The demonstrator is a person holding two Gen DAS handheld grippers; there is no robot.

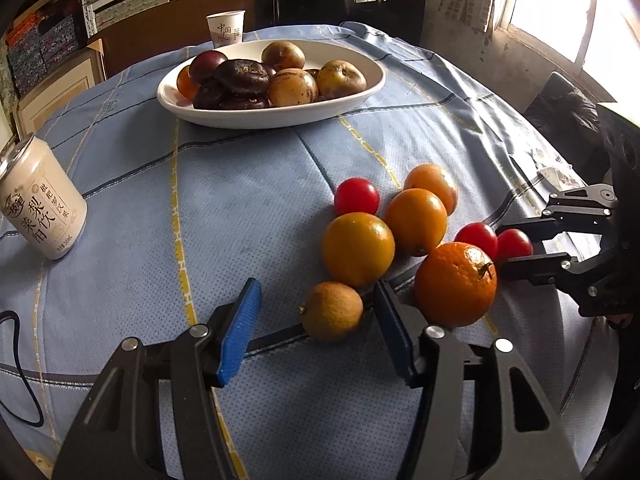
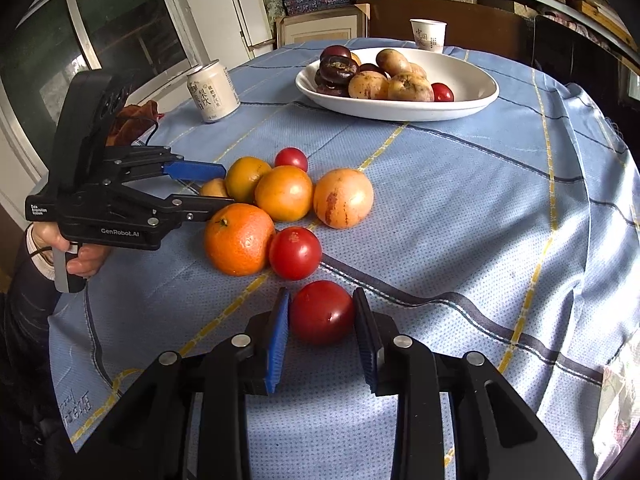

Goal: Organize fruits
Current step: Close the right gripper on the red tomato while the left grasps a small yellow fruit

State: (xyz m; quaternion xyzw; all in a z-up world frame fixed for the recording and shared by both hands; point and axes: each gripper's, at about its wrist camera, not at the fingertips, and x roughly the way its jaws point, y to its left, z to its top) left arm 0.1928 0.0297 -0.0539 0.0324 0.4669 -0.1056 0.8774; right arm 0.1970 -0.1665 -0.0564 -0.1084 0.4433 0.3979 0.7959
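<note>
A white oval bowl [image 1: 340,104] at the far side of the table holds several brown, dark and red fruits; it also shows in the right wrist view [image 2: 472,102]. Loose fruits lie in a cluster on the blue cloth. My left gripper [image 1: 316,300] is open with a small brown fruit [image 1: 332,311] between its fingers, beside an orange tangerine [image 1: 456,284]. My right gripper [image 2: 322,308] is open around a red tomato [image 2: 322,312], the pads close to its sides. Orange fruits [image 1: 358,249] and further red tomatoes [image 2: 295,253] lie between the grippers.
A drink can [image 1: 38,204] stands at the left of the table. A paper cup [image 1: 225,29] stands behind the bowl. A black cable [image 1: 24,380] lies at the left edge. A chair and shelves are beyond the table.
</note>
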